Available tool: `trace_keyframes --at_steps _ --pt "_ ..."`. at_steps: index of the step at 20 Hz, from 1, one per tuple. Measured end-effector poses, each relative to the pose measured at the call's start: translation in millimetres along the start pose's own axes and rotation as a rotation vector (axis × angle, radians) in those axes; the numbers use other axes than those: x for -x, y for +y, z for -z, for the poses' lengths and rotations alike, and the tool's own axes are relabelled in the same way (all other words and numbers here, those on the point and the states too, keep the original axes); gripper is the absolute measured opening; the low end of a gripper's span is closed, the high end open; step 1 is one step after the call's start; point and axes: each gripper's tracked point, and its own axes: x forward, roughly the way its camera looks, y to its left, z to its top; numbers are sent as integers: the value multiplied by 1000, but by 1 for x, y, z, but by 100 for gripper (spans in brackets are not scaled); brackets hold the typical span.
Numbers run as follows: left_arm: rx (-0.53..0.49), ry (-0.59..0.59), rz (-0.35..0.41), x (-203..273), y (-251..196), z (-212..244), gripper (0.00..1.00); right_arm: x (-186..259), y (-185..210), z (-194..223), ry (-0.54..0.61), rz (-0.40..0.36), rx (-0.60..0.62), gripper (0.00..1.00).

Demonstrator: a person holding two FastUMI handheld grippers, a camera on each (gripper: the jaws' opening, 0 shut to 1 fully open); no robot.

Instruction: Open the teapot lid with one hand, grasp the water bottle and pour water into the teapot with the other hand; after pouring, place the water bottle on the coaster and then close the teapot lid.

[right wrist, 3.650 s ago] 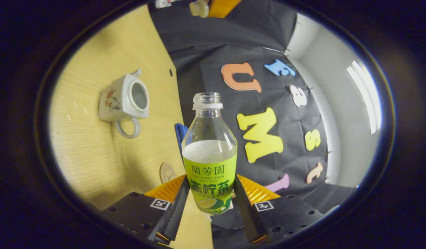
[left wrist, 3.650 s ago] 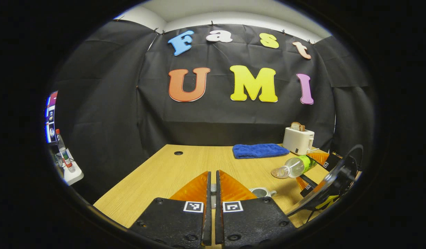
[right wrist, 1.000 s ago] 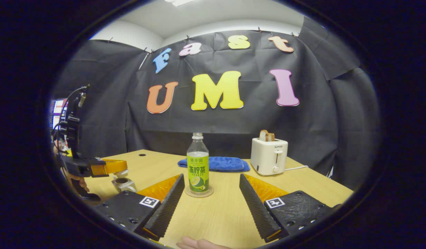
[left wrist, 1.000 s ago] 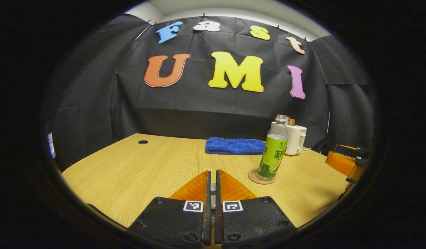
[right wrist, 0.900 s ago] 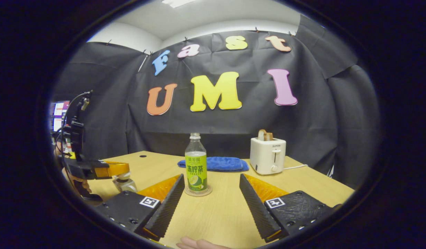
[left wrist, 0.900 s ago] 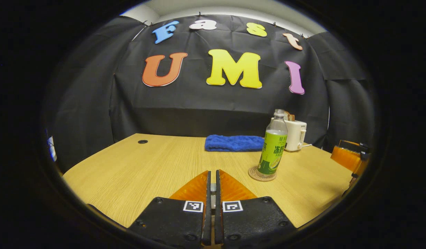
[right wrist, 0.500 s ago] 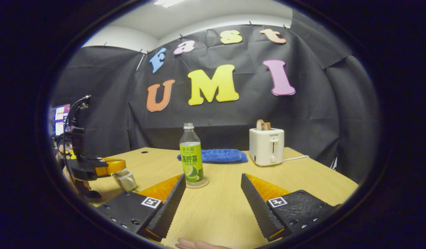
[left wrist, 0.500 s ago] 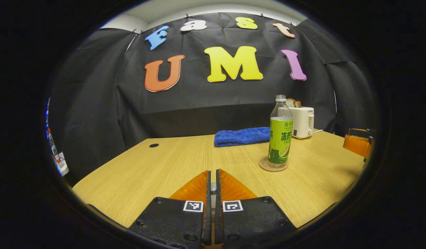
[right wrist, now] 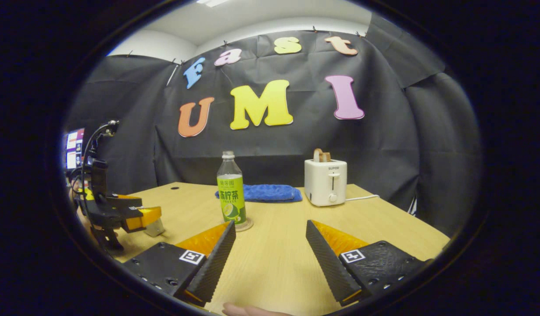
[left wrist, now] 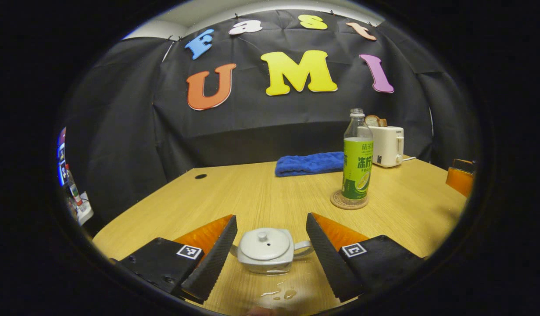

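The white teapot (left wrist: 270, 262) sits on the table with its lid (left wrist: 264, 244) on. It stands between the spread fingers of my left gripper (left wrist: 270, 217), which is open and not touching it. The water bottle (left wrist: 357, 160) with a green label stands upright and uncapped on the round coaster (left wrist: 349, 202), further right. In the right gripper view, my right gripper (right wrist: 270, 222) is open and holds nothing. The bottle (right wrist: 230, 193) on its coaster (right wrist: 247, 226) stands just beyond its left finger. The left gripper (right wrist: 140, 217) hovers by the teapot (right wrist: 155, 228) at far left.
A blue towel (left wrist: 309, 163) and a white toaster (left wrist: 387, 145) with bread stand at the back of the wooden table (left wrist: 234, 193). Water drops (left wrist: 278, 293) lie in front of the teapot. A fingertip (right wrist: 248, 309) shows at the bottom edge of the right gripper view.
My left gripper, shut until half a second ago, has opened, and the teapot with its lid on now shows between its fingers. The right gripper has drawn back a little from the bottle.
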Motion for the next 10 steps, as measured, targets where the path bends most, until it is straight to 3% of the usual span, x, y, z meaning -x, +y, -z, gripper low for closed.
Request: trace_keyframes --at_steps 6,10 --pt "49 -55 58 51 -8 -38 99 39 3 -20 -41 56 65 96" --pt "13 -96 42 96 -5 -75 99 76 -5 -49 -54 134 68 95"
